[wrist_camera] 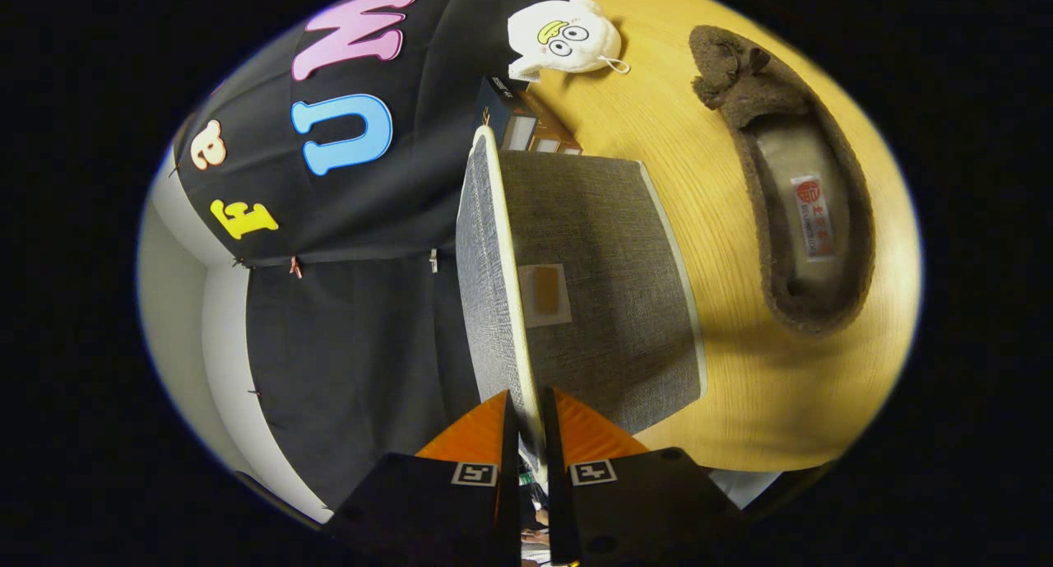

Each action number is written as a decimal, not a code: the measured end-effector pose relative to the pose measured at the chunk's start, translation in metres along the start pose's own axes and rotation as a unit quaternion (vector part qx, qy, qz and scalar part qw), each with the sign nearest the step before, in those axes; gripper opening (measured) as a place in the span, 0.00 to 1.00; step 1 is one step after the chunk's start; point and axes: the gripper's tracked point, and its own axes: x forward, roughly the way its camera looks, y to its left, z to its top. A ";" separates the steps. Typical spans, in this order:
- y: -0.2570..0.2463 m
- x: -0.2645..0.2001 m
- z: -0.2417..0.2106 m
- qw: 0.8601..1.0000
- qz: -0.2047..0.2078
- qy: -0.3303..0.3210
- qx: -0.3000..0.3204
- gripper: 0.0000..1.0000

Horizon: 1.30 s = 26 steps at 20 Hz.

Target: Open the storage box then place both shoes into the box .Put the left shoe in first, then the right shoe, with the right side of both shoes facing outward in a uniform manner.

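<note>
To the left hung the booth's black cloth wall [329,304]. Next came the lid [485,287] of the gray fabric storage box [609,295], seen edge-on, its pale rim running straight away from the claw [526,419]. The claw's two fingers were clenched on the near edge of that lid, one on each face, so the lid was pinched between them. The view was rolled sideways, so I could not tell how far the lid was lifted off the box; opening seemed under way, not finished.

Beyond the box, on the yellow wooden counter [740,402], lay a small white plush toy [563,36]. Further right lay one brown felt shoe [790,188], well apart from the box, sole down with its opening facing the camera. Its long axis ran roughly parallel to the lid's rim, the bow-trimmed toe pointing away from the claw and the heel nearer it.

No shoe was in the box as far as could be seen, so both placements, left first and then right, looked still to be done.
</note>
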 end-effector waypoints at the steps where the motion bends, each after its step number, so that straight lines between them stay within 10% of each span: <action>1: 0.001 0.000 0.002 1.000 0.002 -0.004 -0.003 0.11; 15: 0.076 -0.002 -0.019 0.995 0.031 -0.003 -0.090 0.05; 26: 0.193 0.074 -0.071 0.962 0.053 0.026 -0.266 0.05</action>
